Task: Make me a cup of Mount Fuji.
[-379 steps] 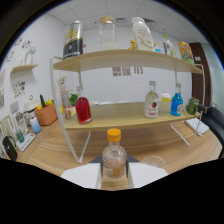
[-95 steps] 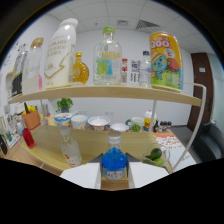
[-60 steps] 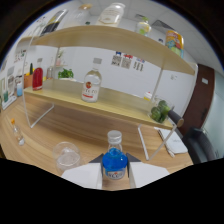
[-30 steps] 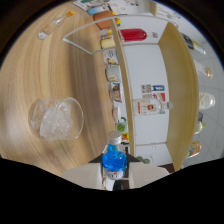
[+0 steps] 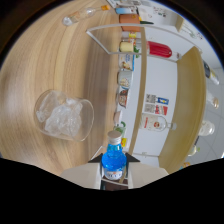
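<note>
Now claw point(image 5: 114, 172) tight on blue bottle point(image 5: 114, 160), both fingers pressing, w/ ice glass point(image 5: 64, 116) just beside.

Showing a light wooden tabletop point(image 5: 60, 65) filling the left of the frame. Carrying a clear glass of ice point(image 5: 64, 116) at centre left and a small bottle point(image 5: 80, 16) lying at upper left. Supporting a white-framed wooden shelf unit point(image 5: 145, 75) at upper centre, lined with jars and bottles.

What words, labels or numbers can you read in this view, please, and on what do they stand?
None can be read.
Blue bottle, held in the tongs: its label is too blurred.
Clear bottle on the shelf: red-and-white label, too small to read.
Papers on the wall: print too small.
Other shelf bottles and jars: labels blurred.
</note>
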Demonstrator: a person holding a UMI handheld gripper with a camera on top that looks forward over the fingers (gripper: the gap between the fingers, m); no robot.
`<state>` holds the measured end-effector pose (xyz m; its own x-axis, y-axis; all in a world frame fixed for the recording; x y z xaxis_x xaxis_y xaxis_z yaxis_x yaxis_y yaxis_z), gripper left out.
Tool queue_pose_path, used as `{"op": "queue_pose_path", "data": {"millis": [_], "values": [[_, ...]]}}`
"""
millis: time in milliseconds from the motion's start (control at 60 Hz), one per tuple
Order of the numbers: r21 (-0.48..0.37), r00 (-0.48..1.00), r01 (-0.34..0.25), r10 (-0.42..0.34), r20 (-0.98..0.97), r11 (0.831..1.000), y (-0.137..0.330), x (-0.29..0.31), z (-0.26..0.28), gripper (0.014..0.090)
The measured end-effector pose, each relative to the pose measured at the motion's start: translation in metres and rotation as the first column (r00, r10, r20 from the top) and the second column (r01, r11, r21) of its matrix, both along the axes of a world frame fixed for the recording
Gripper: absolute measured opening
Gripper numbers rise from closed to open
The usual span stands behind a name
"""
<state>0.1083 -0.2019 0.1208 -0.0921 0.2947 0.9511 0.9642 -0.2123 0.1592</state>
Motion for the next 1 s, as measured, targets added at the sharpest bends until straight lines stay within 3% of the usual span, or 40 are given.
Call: {"op": "queue_pose_path", "data": {"millis": [167, 267, 400, 667, 833, 1000], "values": [[0.036, 0.911, 0.033, -0.015, -0.413, 0.999, -0.011, -0.005, 0.024, 0.0362], [0.048, 0.702, 0.038, 0.008, -0.712, 0.998, -0.021, -0.011, 0.042, 0.0363], [0.072, 0.394, 0.063, 0.042, -0.918, 0.995, -0.033, 0.004, 0.067, 0.0363], [-0.052, 0.02, 0.22, -0.057, -0.998, 0.974, -0.036, 0.098, 0.026, 0.036], [-0.158, -0.032, 0.278, -0.155, -0.987, 0.948, -0.027, 0.147, -0.031, 0.0361], [-0.255, -0.054, 0.281, -0.25, -0.967, 0.925, -0.024, 0.163, -0.074, 0.0359]]}}
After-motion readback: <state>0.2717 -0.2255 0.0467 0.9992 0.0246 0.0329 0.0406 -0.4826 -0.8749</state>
